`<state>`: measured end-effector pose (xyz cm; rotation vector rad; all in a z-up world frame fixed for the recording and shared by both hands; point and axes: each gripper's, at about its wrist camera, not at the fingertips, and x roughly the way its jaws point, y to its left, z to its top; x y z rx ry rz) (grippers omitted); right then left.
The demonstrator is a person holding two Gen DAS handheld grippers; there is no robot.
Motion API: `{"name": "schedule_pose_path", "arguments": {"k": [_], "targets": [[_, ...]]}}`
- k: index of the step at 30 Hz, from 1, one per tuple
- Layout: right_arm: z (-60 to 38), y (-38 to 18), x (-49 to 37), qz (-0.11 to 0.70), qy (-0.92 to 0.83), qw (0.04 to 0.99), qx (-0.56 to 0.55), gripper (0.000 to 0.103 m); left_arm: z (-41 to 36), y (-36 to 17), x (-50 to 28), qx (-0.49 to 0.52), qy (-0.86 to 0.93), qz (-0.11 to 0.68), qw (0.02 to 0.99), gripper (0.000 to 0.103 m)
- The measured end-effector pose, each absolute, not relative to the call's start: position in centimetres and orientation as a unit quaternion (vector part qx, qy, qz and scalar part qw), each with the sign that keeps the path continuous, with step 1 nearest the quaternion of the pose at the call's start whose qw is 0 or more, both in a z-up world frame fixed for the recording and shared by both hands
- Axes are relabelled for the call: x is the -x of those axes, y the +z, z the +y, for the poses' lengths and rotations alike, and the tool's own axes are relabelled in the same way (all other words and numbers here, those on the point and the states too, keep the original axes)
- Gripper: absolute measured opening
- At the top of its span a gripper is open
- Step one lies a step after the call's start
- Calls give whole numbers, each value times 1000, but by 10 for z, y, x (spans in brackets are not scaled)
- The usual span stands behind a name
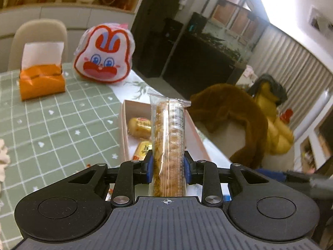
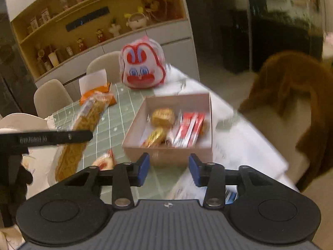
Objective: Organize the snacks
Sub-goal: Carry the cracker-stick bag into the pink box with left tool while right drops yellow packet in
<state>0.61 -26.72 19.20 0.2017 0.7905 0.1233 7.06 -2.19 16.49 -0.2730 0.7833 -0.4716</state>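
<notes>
1. Snacks are what I am sorting on this green checked tablecloth (image 1: 52,125), which covers the table under everything, with a white patterned cloth beyond its edge.
2. Rabbit-face bag (image 1: 104,54) stands at the far side beside an orange tissue pack (image 1: 41,81) — neither is part of my step, as I judge it.
3. Pink cardboard box (image 2: 166,152) sits open near the table's edge; inside lie two golden wrapped cakes (image 2: 163,115) and red stick packets (image 2: 190,130).
4. Cracker sleeve (image 1: 168,137) — a long clear pack of stacked biscuits — is clamped in my left gripper (image 1: 168,166), held up in the air to the left of the box as the right view shows it.
5. My right gripper (image 2: 169,169) is spread apart and holds nothing, hovering just short of the box's near wall.
6. To place well, I would bring the sleeve over the free strip along the left inner wall, lay it lengthwise and low, then let go, so it does not crush the cakes or tip over the rim.
7. One small wrapped snack (image 2: 105,162) lies on the cloth outside the box, near my right fingers.
</notes>
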Motion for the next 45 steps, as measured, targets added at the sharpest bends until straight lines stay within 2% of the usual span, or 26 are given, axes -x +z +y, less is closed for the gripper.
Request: {"name": "schedule_pose_path", "arguments": {"k": [3, 11, 15, 23, 25, 27, 33, 40, 45], "targets": [[-266, 173, -5, 413, 60, 905, -84, 73, -29, 145, -71, 112, -222, 404, 880, 33], [-240, 90, 22, 519, 71, 845, -106, 73, -46, 70, -46, 79, -220, 499, 835, 33], [-222, 75, 29, 531, 61, 841, -88, 83, -55, 62, -38, 67, -227, 507, 829, 33], [-218, 61, 27, 546, 44, 833, -78, 83, -62, 60, -25, 59, -228, 515, 824, 33], [-215, 63, 29, 541, 48, 836, -73, 79, -62, 60, -23, 59, -227, 516, 824, 33], [-212, 65, 30, 537, 50, 839, -63, 63, -62, 59, -22, 60, -223, 518, 824, 33], [-214, 73, 31, 534, 65, 839, -78, 60, -54, 63, -19, 69, -206, 505, 836, 33], [-241, 160, -2, 447, 91, 882, -121, 60, -44, 134, -59, 113, -238, 402, 877, 33], [-255, 199, -66, 396, 66, 907, -130, 60, -47, 166, -123, 165, -260, 375, 874, 33]]}}
